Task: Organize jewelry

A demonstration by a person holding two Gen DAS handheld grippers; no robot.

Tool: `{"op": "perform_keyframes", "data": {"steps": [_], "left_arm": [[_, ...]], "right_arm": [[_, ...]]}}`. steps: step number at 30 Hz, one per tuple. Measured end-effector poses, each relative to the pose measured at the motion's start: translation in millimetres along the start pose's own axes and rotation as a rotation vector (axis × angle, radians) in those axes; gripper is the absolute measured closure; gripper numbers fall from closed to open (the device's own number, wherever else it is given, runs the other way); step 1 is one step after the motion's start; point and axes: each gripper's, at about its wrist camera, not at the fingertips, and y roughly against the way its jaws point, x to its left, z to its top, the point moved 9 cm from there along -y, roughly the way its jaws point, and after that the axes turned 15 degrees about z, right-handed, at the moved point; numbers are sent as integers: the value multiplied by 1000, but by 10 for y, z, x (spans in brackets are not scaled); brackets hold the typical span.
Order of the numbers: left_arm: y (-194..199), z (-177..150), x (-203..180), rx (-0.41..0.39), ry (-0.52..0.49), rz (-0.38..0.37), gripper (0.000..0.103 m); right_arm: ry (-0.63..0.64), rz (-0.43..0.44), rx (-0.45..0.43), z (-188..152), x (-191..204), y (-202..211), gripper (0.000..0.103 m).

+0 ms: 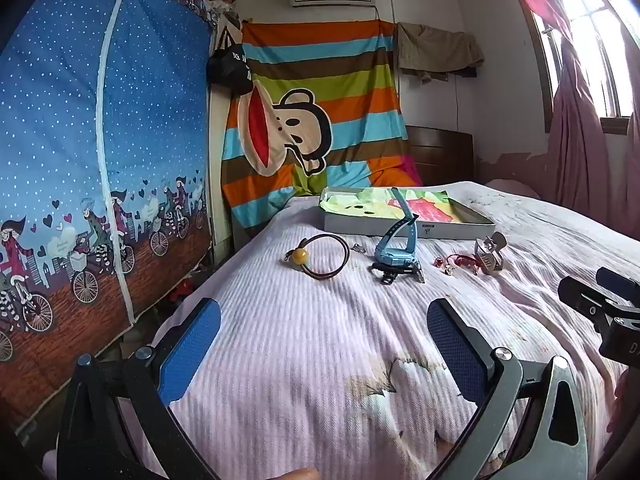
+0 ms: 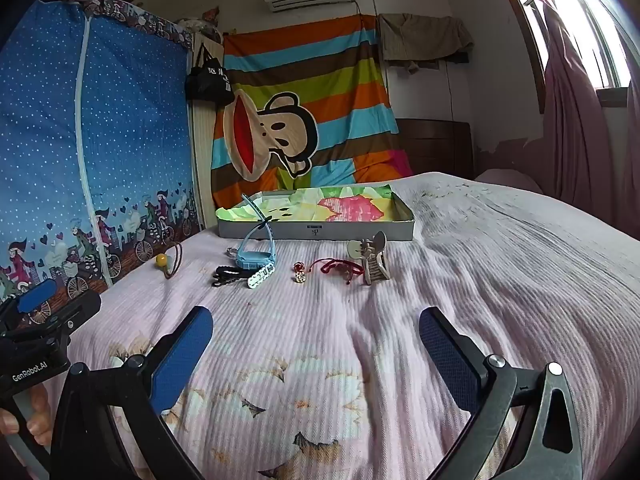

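Pink ribbed bedspread (image 2: 460,264) carries a row of small, light pieces before a shallow lined tray (image 2: 400,236): a cord bracelet with a yellow bead (image 1: 301,256), a blue watch (image 2: 252,258), a limp red string bracelet (image 2: 336,267) and a stiff claw hair clip (image 2: 374,266). Both the left gripper (image 1: 324,344) and right gripper (image 2: 316,348) hover short of them, jaws wide and empty. The cords look best pinched mid-loop; the clip by its rigid body.
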Motion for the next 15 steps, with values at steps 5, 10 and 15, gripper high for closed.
{"op": "perform_keyframes", "data": {"steps": [5, 10, 15], "left_arm": [[-12, 1, -32, 15, 0, -9, 2], [-55, -63, -17, 24, 3, -11, 2], [-52, -69, -63, 20, -4, -8, 2]], "right_arm": [[1, -1, -2, 6, 10, 7, 0], [-3, 1, 0, -1, 13, 7, 0], [-2, -1, 1, -2, 6, -3, 0]]}}
